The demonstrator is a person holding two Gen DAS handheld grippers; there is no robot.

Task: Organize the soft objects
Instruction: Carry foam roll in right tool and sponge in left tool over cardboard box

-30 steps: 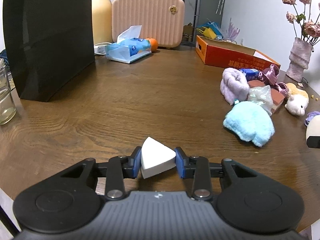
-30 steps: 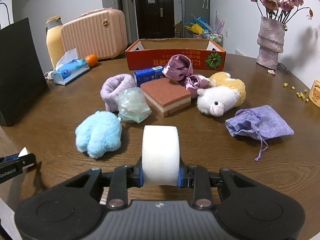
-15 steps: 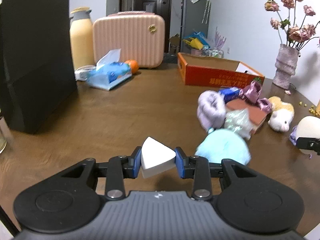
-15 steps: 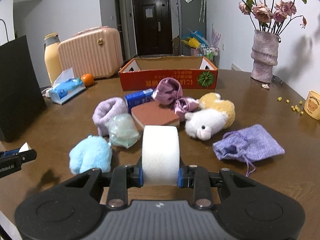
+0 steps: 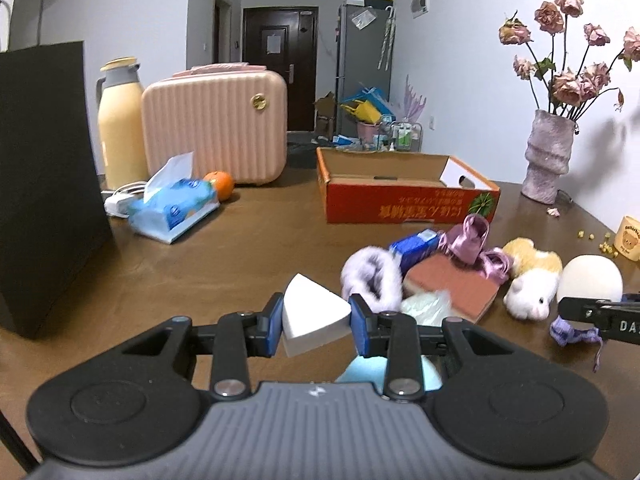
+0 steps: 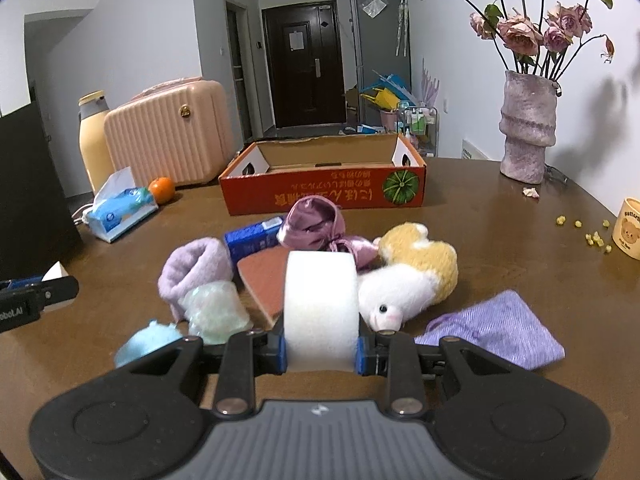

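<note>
My left gripper point(image 5: 316, 324) is shut on a white wedge sponge point(image 5: 310, 316), held above the table. My right gripper point(image 6: 320, 350) is shut on a white round sponge point(image 6: 320, 304), also seen at the right of the left wrist view point(image 5: 592, 278). Ahead lie a lilac fuzzy roll point(image 6: 196, 268), a pale green bundle point(image 6: 216, 312), a light blue plush point(image 6: 148, 340), a brown sponge block point(image 6: 264, 280), a blue packet point(image 6: 250, 238), a satin pouch point(image 6: 316, 224), a white-and-yellow plush point(image 6: 412, 276) and a purple drawstring bag point(image 6: 500, 332). An open orange cardboard box point(image 6: 324, 194) stands behind them.
A black paper bag point(image 5: 44, 184) stands at the left. A tissue pack point(image 5: 174, 208), an orange point(image 5: 220, 185), a pink case point(image 5: 216, 124) and a yellow thermos point(image 5: 120, 120) are at the back left. A vase of flowers point(image 6: 528, 132) and a cup point(image 6: 630, 228) are at the right.
Both grippers have risen and moved forward toward the pile and the box, each still holding its sponge. The left gripper has swung right, over the blue plush.
</note>
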